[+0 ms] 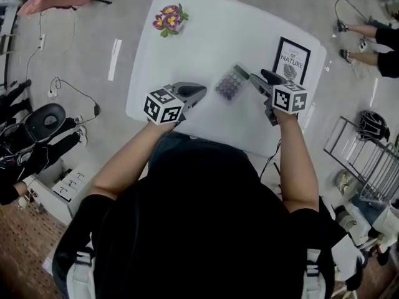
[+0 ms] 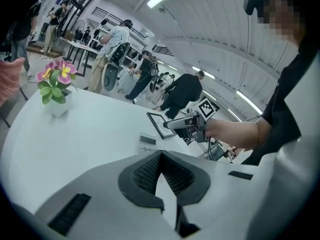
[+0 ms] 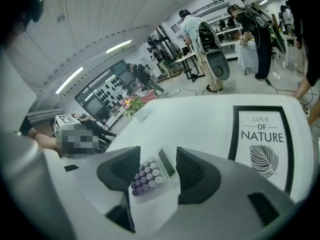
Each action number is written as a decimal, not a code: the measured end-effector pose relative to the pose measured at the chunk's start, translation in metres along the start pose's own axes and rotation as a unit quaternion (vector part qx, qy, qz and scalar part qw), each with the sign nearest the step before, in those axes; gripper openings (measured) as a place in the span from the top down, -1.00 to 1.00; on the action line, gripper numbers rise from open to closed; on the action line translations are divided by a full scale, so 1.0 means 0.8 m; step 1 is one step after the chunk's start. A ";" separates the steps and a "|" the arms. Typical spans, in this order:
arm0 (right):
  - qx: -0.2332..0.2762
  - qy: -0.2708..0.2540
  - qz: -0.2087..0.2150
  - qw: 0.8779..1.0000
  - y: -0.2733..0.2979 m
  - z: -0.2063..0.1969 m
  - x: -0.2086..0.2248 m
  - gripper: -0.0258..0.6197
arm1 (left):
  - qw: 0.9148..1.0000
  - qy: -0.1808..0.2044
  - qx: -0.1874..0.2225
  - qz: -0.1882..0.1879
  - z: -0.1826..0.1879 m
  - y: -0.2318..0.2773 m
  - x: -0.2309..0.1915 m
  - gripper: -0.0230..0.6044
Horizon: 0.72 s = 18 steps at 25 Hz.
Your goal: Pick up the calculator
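Note:
The calculator (image 1: pixel 229 83), small with purple and white keys and a dark screen, lies flat on the white table (image 1: pixel 206 36), between the two grippers. My right gripper (image 1: pixel 257 76) hovers just to its right with jaws open. In the right gripper view the calculator (image 3: pixel 147 176) shows in the gap beyond the right gripper (image 3: pixel 157 157), with no pad touching it. My left gripper (image 1: pixel 199 92) sits left of the calculator. Its pads meet at the tip and nothing is between them in the left gripper view, where the left gripper (image 2: pixel 160 158) points past the calculator (image 2: pixel 146 144).
A potted pink-and-yellow flower (image 1: pixel 169 18) stands at the table's far left. A black-framed "Love of Nature" print (image 1: pixel 292 60) lies at the far right, close to the right gripper. People stand around the room; a wire rack (image 1: pixel 368 154) is right of the table.

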State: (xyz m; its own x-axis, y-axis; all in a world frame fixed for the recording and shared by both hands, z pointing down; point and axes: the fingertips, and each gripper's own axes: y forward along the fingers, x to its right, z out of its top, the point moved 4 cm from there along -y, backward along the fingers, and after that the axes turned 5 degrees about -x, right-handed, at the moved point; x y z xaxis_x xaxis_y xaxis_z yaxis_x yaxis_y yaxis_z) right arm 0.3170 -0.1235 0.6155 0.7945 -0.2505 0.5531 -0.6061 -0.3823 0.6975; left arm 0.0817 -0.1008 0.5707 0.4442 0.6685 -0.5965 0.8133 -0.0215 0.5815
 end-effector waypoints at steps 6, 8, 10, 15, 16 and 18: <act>-0.046 -0.011 0.015 0.999 0.037 -0.009 0.017 0.17 | 1.000 -0.022 -0.013 -0.007 -0.017 0.028 -0.002 0.88; -0.055 -0.012 0.020 0.998 0.049 -0.011 0.020 0.17 | 0.999 -0.025 -0.019 -0.009 -0.025 0.034 -0.001 0.88; -0.065 -0.014 0.025 0.997 0.060 -0.014 0.023 0.16 | 0.999 -0.029 -0.026 -0.013 -0.033 0.042 0.000 0.88; -0.082 -0.016 0.036 0.996 0.080 -0.017 0.034 0.14 | 0.998 -0.037 -0.040 -0.018 -0.045 0.061 -0.007 0.88; -0.085 -0.016 0.037 0.996 0.083 -0.017 0.038 0.14 | 0.998 -0.039 -0.041 -0.019 -0.048 0.065 -0.009 0.88; -0.089 -0.017 0.041 0.995 0.089 -0.017 0.043 0.14 | 0.998 -0.042 -0.043 -0.021 -0.053 0.072 -0.012 0.88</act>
State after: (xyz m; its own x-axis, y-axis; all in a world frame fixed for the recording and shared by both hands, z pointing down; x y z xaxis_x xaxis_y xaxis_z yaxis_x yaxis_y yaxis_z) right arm 0.3006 -0.1469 0.6905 0.7414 -0.3052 0.5977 -0.6631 -0.1964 0.7223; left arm 0.1084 -0.0771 0.6337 0.4423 0.6033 -0.6637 0.7988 0.0716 0.5974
